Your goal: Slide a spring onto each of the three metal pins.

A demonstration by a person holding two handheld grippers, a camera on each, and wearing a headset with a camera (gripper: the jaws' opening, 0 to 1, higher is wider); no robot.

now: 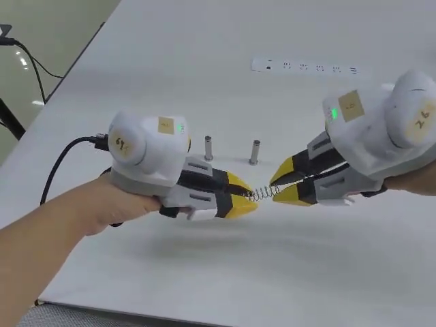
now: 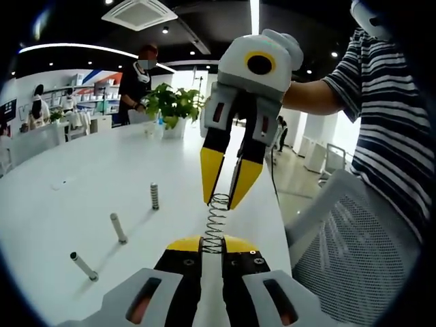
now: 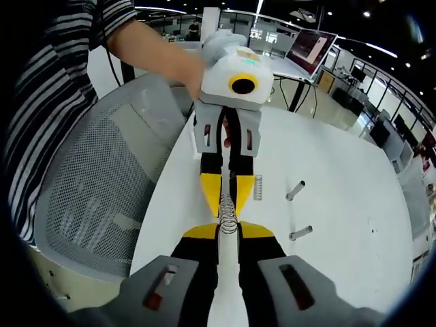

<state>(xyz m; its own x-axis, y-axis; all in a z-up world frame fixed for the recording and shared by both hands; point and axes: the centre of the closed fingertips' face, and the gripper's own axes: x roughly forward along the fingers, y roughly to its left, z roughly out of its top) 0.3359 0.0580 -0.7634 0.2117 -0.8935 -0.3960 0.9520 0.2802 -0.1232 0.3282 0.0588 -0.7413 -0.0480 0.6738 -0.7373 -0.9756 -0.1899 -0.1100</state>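
A small metal spring (image 1: 264, 193) hangs in the air between my two grippers, above the white table (image 1: 225, 266). My left gripper (image 1: 252, 199) is shut on one end of the spring (image 2: 215, 221). My right gripper (image 1: 276, 192) faces it tip to tip, and its fingers close on the other end of the spring (image 3: 228, 219). Two bare pins (image 1: 208, 148) (image 1: 255, 152) stand upright just behind the grippers. In the left gripper view a third pin (image 2: 154, 196) carries a spring, beside the two bare pins (image 2: 118, 227) (image 2: 83, 266).
A white power strip (image 1: 304, 67) lies at the far side of the table. A black cable (image 1: 65, 160) trails from the left gripper toward the table's left edge. A grey mesh chair (image 3: 102, 177) stands by the near edge.
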